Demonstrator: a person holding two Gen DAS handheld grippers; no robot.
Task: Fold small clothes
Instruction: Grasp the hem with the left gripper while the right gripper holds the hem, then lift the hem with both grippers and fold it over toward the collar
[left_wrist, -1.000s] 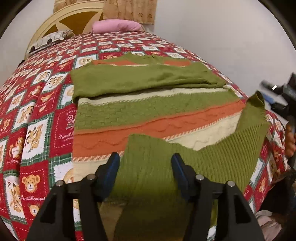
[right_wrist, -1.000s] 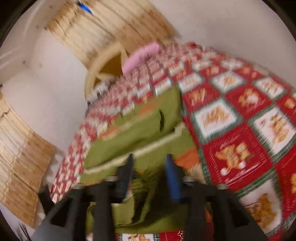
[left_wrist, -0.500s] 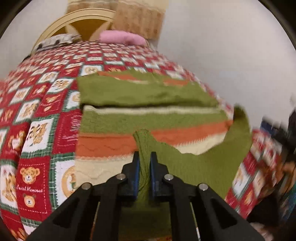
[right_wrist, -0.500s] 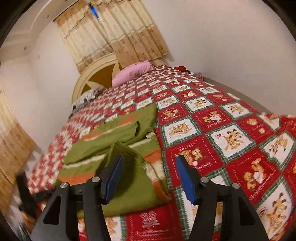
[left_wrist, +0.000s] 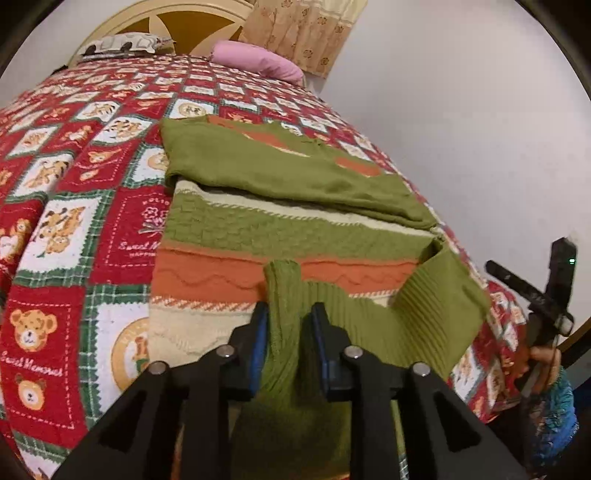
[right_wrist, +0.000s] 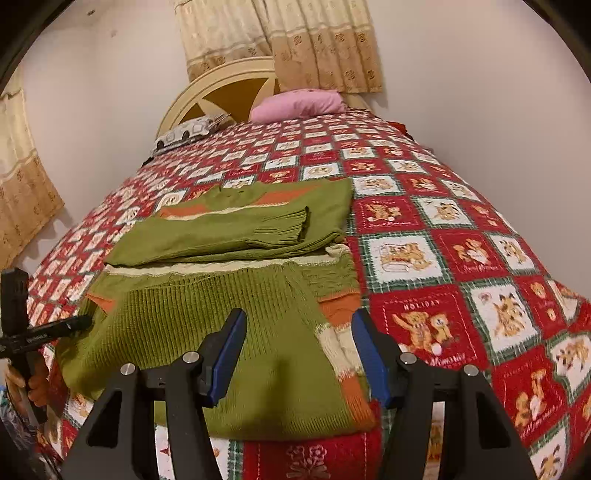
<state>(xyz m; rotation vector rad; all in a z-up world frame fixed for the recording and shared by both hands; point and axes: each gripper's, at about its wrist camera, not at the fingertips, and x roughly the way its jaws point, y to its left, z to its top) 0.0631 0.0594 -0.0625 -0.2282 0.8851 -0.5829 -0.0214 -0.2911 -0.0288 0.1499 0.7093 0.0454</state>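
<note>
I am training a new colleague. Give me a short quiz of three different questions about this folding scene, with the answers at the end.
1. True or false: the left gripper pinches the ribbed green hem of the sweater.
2. Multiple choice: the right gripper is A) shut on the sweater, B) open above the sweater, C) shut on the pink pillow.
3. Fill in: the sweater lies on a red ______ with bear pictures.

Key
1. True; green knit sits squeezed between its blue pads.
2. B; the jaws stand wide apart and hold nothing.
3. Bedspread; the pink pillow rests at its far end.
</note>
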